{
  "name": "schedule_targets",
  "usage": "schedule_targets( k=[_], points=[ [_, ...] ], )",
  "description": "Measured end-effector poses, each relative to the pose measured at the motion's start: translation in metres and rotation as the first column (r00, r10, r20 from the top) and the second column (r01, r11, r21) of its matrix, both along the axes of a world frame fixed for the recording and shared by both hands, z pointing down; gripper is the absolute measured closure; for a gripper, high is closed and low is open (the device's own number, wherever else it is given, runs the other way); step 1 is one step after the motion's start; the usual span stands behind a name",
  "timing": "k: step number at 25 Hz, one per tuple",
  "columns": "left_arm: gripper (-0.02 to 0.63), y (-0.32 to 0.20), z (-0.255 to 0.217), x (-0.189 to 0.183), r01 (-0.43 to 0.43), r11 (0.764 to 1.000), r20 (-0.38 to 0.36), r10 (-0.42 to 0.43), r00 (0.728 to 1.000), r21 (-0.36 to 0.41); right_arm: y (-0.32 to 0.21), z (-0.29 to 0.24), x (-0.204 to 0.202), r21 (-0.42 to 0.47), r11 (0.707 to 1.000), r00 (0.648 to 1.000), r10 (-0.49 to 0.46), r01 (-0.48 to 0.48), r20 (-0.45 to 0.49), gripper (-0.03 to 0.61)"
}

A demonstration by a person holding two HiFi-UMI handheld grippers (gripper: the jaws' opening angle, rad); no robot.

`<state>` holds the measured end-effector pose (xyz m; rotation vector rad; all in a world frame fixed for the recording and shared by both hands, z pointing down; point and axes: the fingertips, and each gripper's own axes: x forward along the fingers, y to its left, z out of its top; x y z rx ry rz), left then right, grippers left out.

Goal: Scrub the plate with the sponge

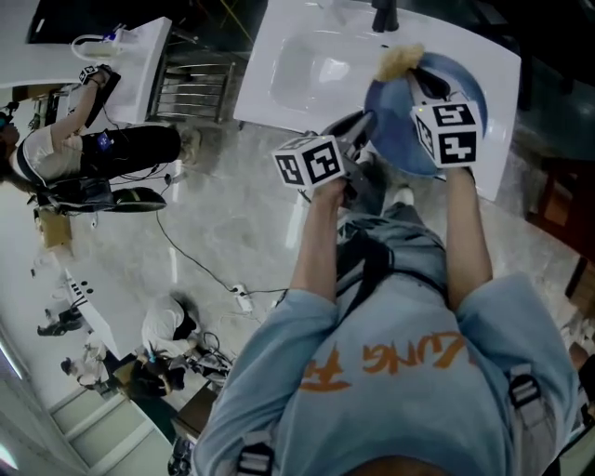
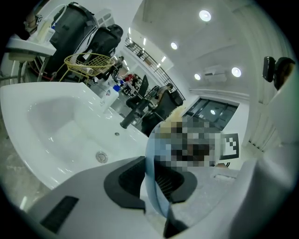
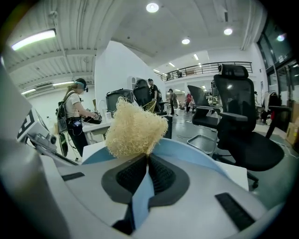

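Okay, I'm over the white sink [image 1: 297,65], its basin just ahead of and below both grippers and the dark faucet [image 1: 385,16] at the far rim beyond them. The blue plate [image 1: 390,116] is held up on edge above the basin's near right corner, between my two tools. My left gripper [image 2: 148,172] has its jaws clamped on the plate's rim: in the left gripper view the thin blue edge runs straight down between the two ribbed pads, which press it from either side. My right gripper [image 3: 147,163] comes in from the plate's other side, its jaws drawn nearly together and pinching the sponge [image 3: 133,128], a pale yellow, fibrous tuft that sticks out past the jaw tips. The sponge sits at the plate's upper edge, touching it, with the blue surface showing right behind it. Both marker cubes face up at me.
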<state>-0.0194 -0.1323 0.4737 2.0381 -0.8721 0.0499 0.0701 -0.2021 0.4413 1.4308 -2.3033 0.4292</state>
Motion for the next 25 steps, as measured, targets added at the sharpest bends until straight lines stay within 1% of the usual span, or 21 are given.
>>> schedule_targets(
  k=[4, 7, 12, 16, 19, 21, 23, 25],
  points=[
    [0.561, -0.004, -0.002, 0.004, -0.021, 1.000, -0.012, 0.021, 1.000, -0.007, -0.009, -0.001, 0.028, 0.003, 0.996, 0.996, 0.085, -0.085, 0.002, 0.561],
    [0.558, -0.005, -0.001, 0.014, -0.050, 0.999, -0.013, 0.050, 0.999, -0.013, -0.007, 0.006, 0.059, -0.023, 0.987, 0.987, 0.160, -0.160, -0.004, 0.561],
    [0.557, -0.012, 0.010, 0.030, -0.084, 0.996, -0.020, 0.083, 0.996, -0.038, -0.001, 0.026, 0.110, -0.046, 0.958, 0.959, 0.282, -0.283, -0.015, 0.561],
    [0.556, -0.014, 0.018, 0.046, -0.098, 0.994, -0.024, 0.097, 0.995, -0.058, 0.014, 0.041, 0.146, -0.103, 0.928, 0.934, 0.357, -0.358, -0.023, 0.561],
    [0.556, -0.013, 0.019, 0.054, -0.098, 0.993, -0.022, 0.097, 0.995, -0.069, 0.026, 0.046, 0.159, -0.133, 0.915, 0.924, 0.380, -0.381, -0.034, 0.561],
    [0.556, -0.014, 0.020, 0.057, -0.095, 0.993, -0.022, 0.093, 0.995, -0.075, 0.029, 0.045, 0.163, -0.137, 0.913, 0.922, 0.385, -0.385, -0.026, 0.561],
    [0.555, -0.017, 0.022, 0.058, -0.086, 0.993, -0.019, 0.085, 0.996, -0.081, 0.026, 0.036, 0.163, -0.114, 0.921, 0.927, 0.376, -0.373, 0.002, 0.561],
    [0.555, -0.019, 0.024, 0.057, -0.074, 0.994, -0.009, 0.074, 0.997, -0.085, 0.020, 0.024, 0.156, -0.075, 0.936, 0.937, 0.348, -0.345, 0.040, 0.561]
  ],
)
